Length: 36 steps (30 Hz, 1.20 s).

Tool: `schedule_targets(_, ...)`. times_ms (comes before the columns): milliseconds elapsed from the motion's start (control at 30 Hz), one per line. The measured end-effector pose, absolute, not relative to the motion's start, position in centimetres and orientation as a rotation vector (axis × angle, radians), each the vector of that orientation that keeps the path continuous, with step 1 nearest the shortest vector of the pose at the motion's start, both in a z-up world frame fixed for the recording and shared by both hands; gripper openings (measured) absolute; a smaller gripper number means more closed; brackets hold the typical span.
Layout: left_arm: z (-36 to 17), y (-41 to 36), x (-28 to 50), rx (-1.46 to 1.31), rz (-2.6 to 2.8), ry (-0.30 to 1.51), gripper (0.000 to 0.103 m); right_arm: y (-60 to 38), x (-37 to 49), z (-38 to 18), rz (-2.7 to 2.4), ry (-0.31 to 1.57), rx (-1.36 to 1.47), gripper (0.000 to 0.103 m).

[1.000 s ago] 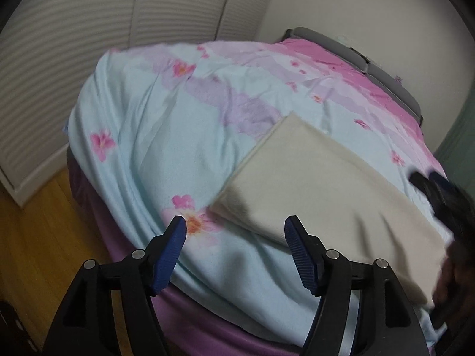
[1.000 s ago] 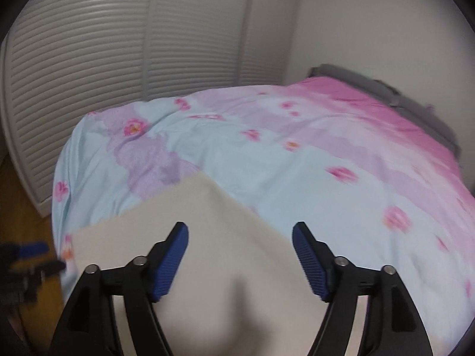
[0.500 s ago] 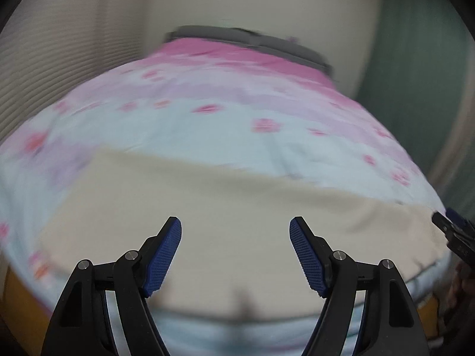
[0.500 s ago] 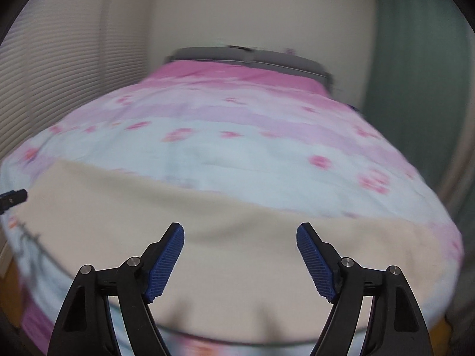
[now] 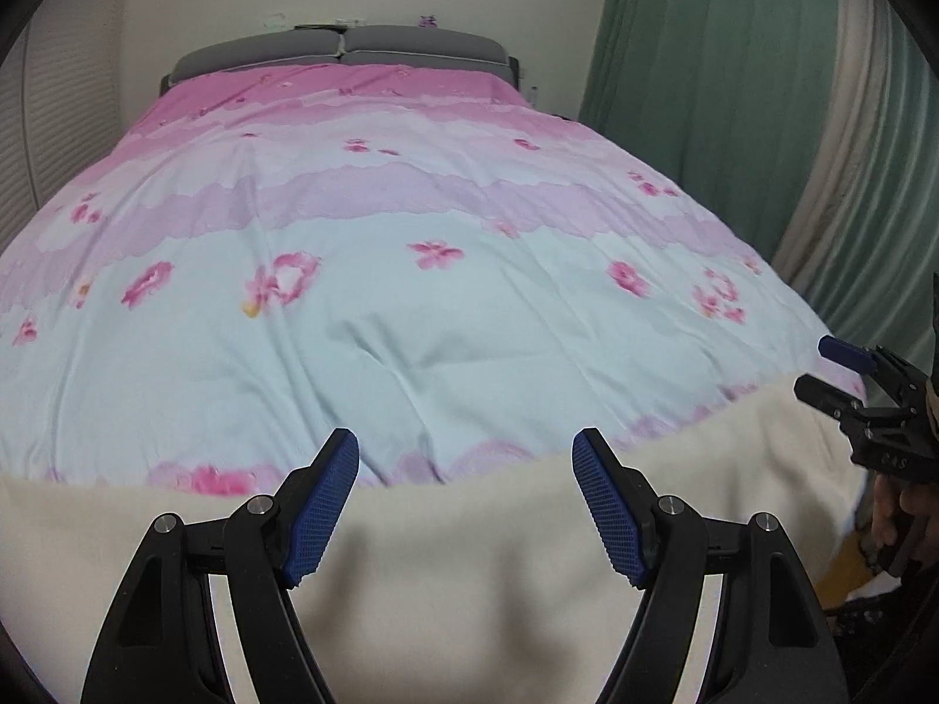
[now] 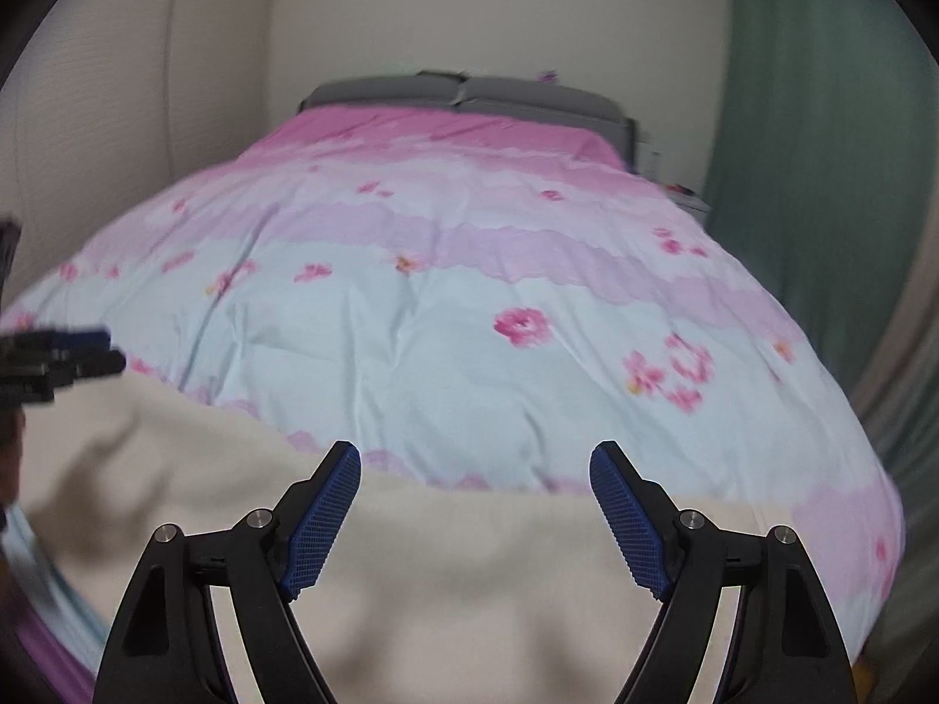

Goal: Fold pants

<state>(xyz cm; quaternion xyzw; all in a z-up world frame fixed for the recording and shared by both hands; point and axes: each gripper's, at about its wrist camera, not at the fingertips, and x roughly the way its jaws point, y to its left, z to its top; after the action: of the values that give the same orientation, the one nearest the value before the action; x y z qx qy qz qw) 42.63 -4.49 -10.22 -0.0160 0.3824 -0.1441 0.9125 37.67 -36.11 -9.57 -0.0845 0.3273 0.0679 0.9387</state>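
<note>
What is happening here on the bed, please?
A person holds a two-finger gripper in each hand above cream pants that lie flat along the near edge of a bed with a floral duvet. The left gripper and the right gripper are both open and hold nothing. The pants look partly folded into a long flat strip; neither gripper touches them.

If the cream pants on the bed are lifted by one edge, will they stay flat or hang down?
The cream pants look soft and fuzzy, so they would likely droop. They follow the quilt contours, suggesting little stiffness. Probably light, not slippery.
</note>
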Motion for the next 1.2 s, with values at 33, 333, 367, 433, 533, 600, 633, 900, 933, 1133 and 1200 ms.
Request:
schedule_targets(33,-10.5,-4.1,42.9,-0.034,-0.279,0.788,0.075,-35.6,38.8,-10.0,0.158,0.678,-0.179,0.081)
schedule_targets(333,-12.3,6.4,38.3,-0.123,-0.025,0.810,0.075,-26.6,40.8,-12.2,0.348,0.681,-0.130,0.081)
schedule_targets(367,-12.4,8.3,36.9,-0.140,0.016,0.812,0.075,-24.7,40.6,-12.2,0.389,0.680,-0.129,0.081)
schedule_targets(433,-12.4,12.4,33.8,-0.189,0.116,0.814,0.075,-21.4,40.3,-12.0,0.456,0.672,-0.146,0.081)
schedule_targets(533,-12.2,18.0,28.7,-0.261,0.335,0.764,0.075,-15.9,39.9,-11.4,0.588,0.665,-0.197,0.081)
schedule_targets(600,-12.3,20.5,26.2,-0.281,0.458,0.754,0.075,-10.8,39.7,-11.1,0.716,0.645,-0.266,0.081)
schedule_targets(633,-12.5,22.0,24.7,-0.294,0.522,0.754,0.075,-8.9,39.6,-11.1,0.760,0.636,-0.292,0.081)
schedule_targets(900,-16.0,27.6,19.8,-0.580,0.793,0.683,0.076,10.1,41.9,-11.6,1.173,0.650,-0.419,0.081)
schedule_targets(933,-16.4,27.7,19.8,-0.599,0.808,0.681,0.076,12.1,42.6,-12.0,1.197,0.661,-0.443,0.081)
schedule_targets(1133,-19.0,28.8,21.0,-0.736,0.855,0.722,0.076,19.3,45.7,-13.5,1.253,0.696,-0.559,0.081)
schedule_targets(1200,-19.4,29.1,21.3,-0.737,0.854,0.723,0.077,20.7,46.7,-13.7,1.274,0.705,-0.592,0.081)
